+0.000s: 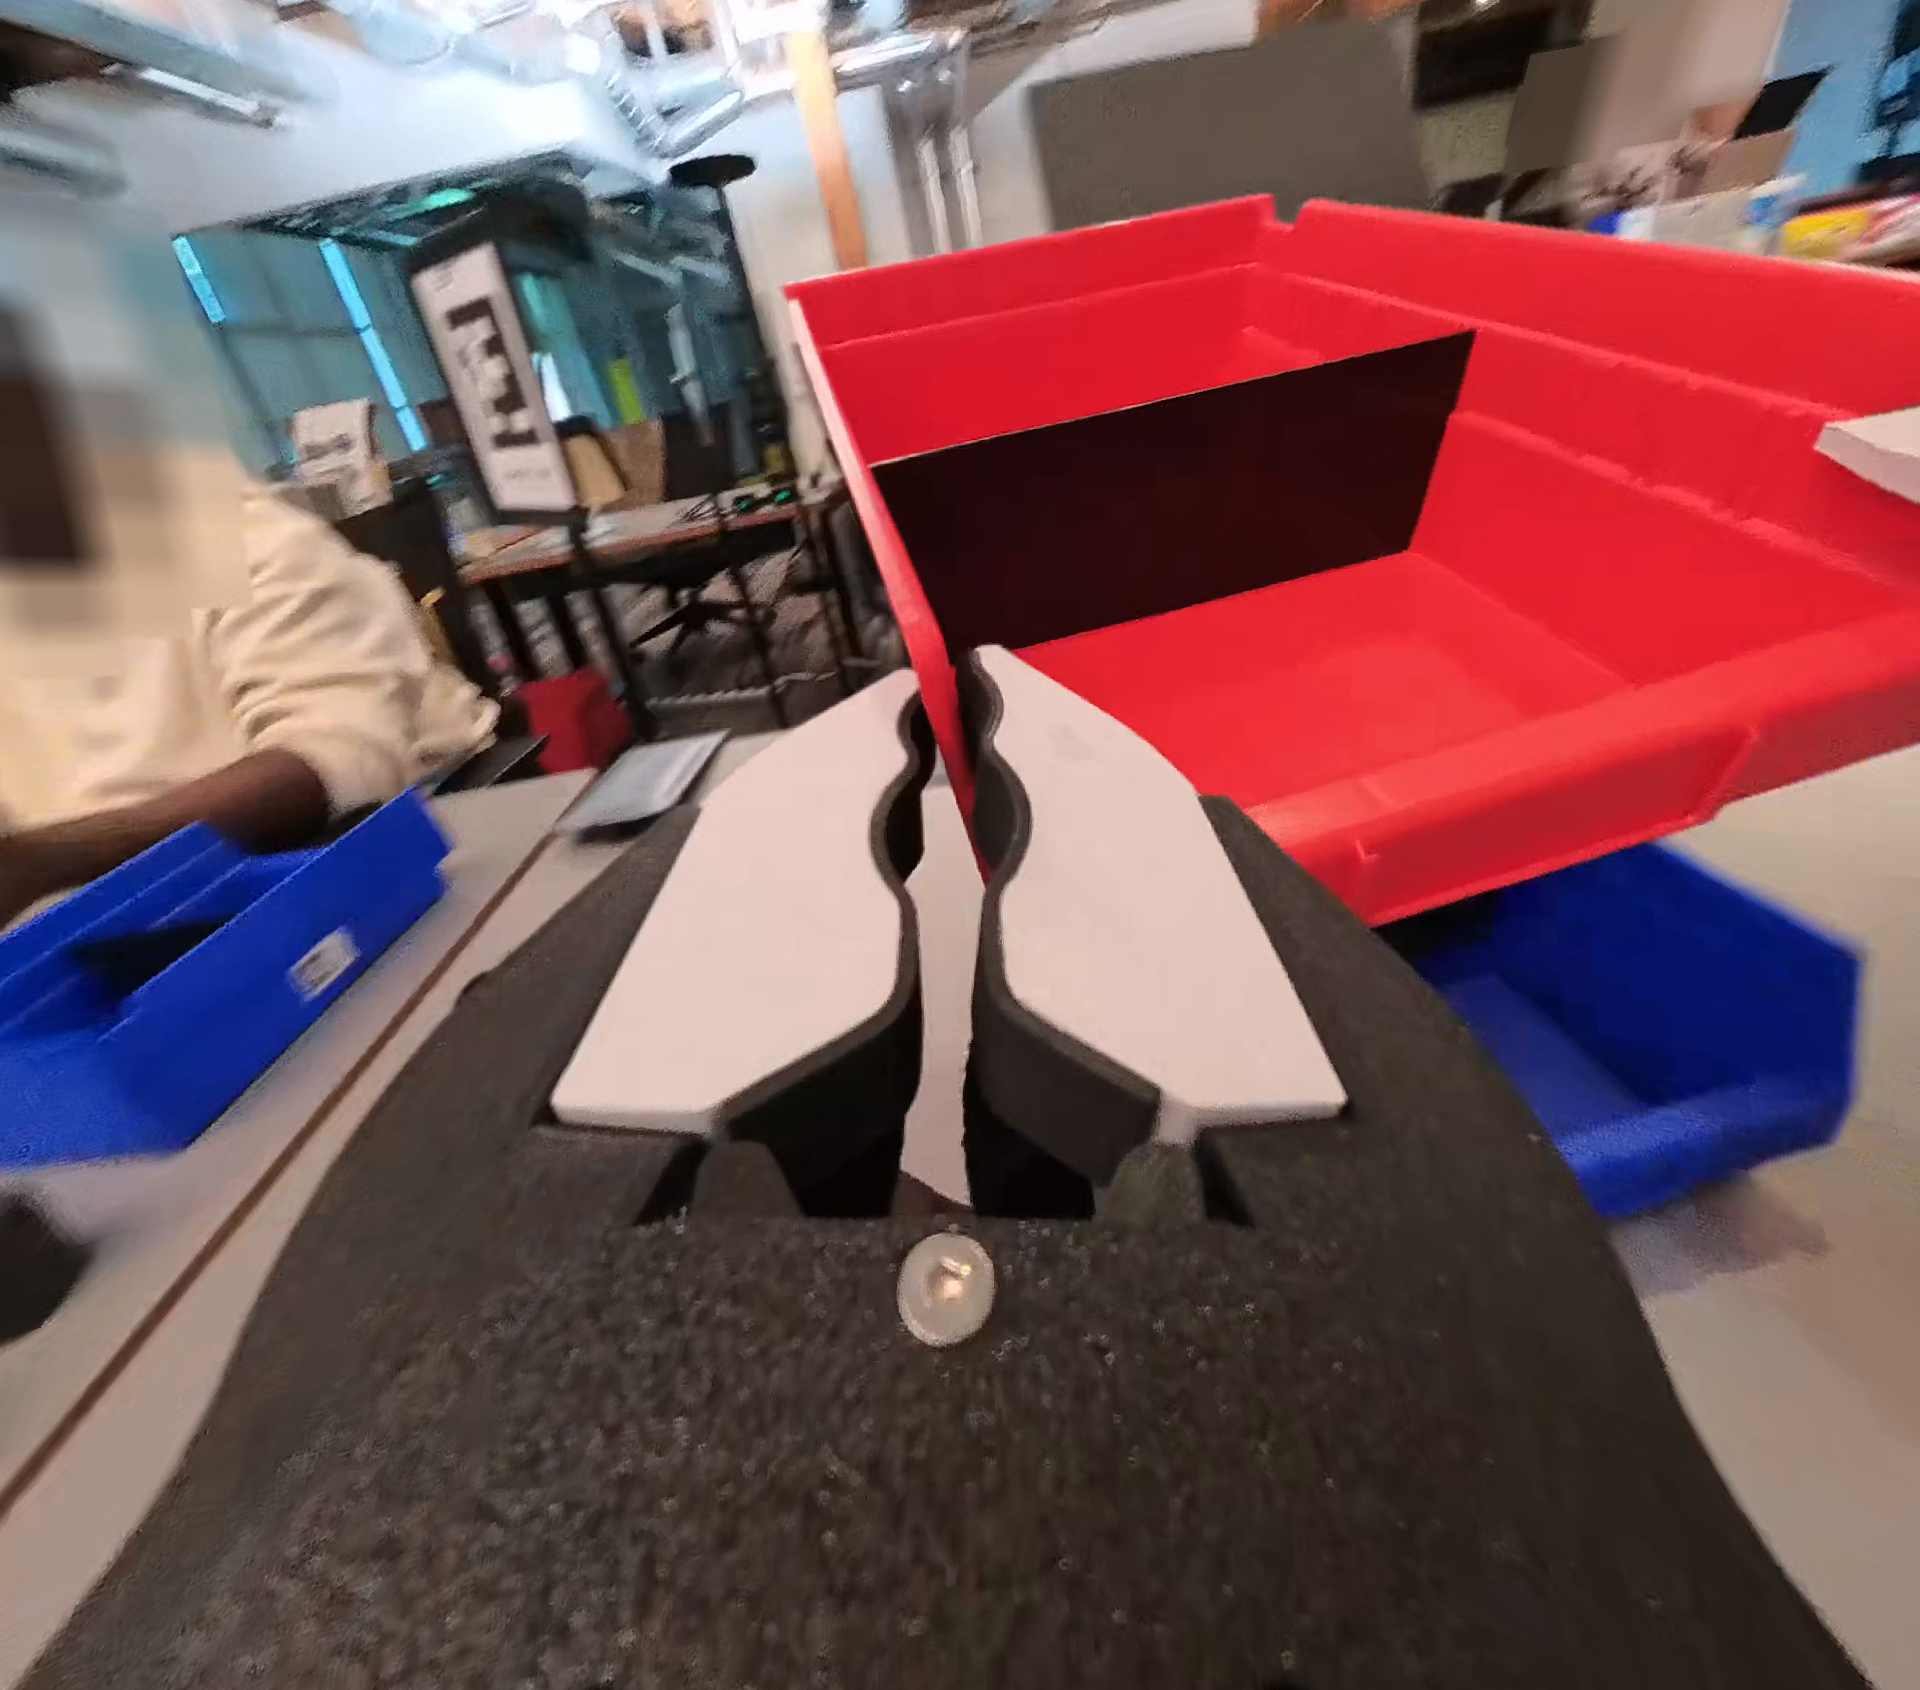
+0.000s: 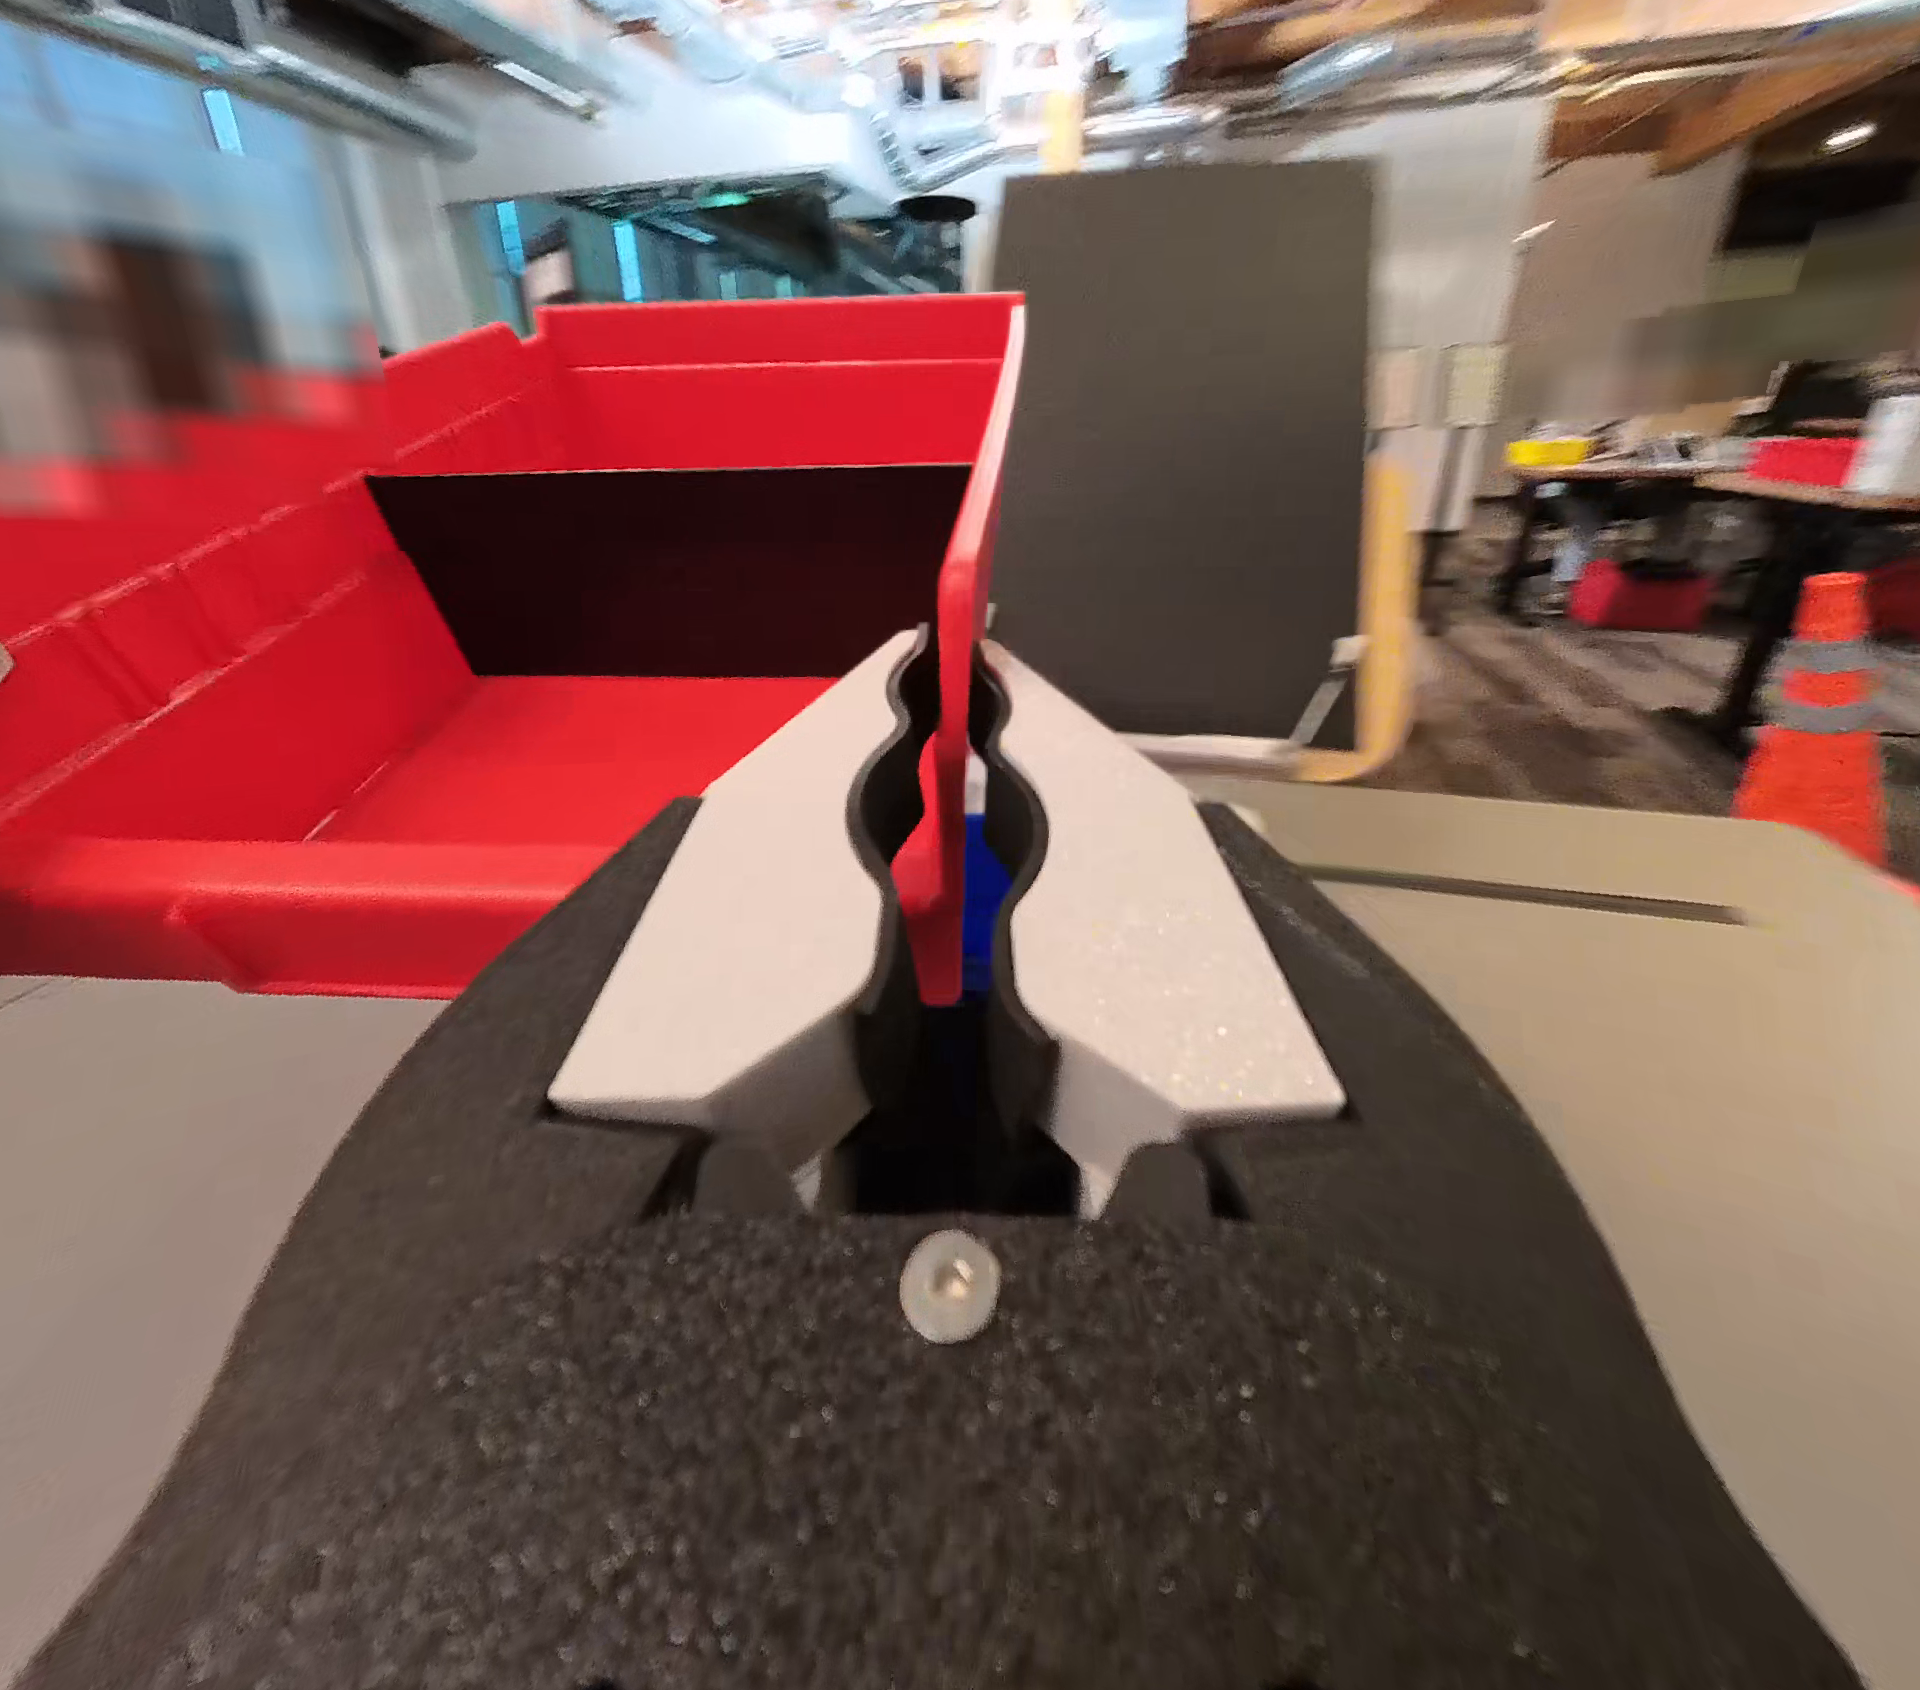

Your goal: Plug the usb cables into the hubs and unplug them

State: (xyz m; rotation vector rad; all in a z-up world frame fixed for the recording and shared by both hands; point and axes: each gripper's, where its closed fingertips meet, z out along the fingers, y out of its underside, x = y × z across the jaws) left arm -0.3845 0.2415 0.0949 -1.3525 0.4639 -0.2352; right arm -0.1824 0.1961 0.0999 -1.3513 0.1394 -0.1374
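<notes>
While lifted over a blue bin [image 1: 1662,1048], smooth red plastic bin [image 1: 1403,684] with black divider [image 1: 1164,477], walls pinched by left tongs [image 1: 951,684], right tongs [image 2: 954,653]

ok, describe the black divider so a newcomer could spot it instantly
Start at the big red bin that the left gripper and right gripper hold by opposite side walls above a blue bin. Look inside: the black divider stands upright across its width. It is the only dark, flat panel among all-red walls.

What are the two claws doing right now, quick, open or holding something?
Left gripper: shut on the left side wall of the red bin.
Right gripper: shut on the red bin's right side wall.
</notes>
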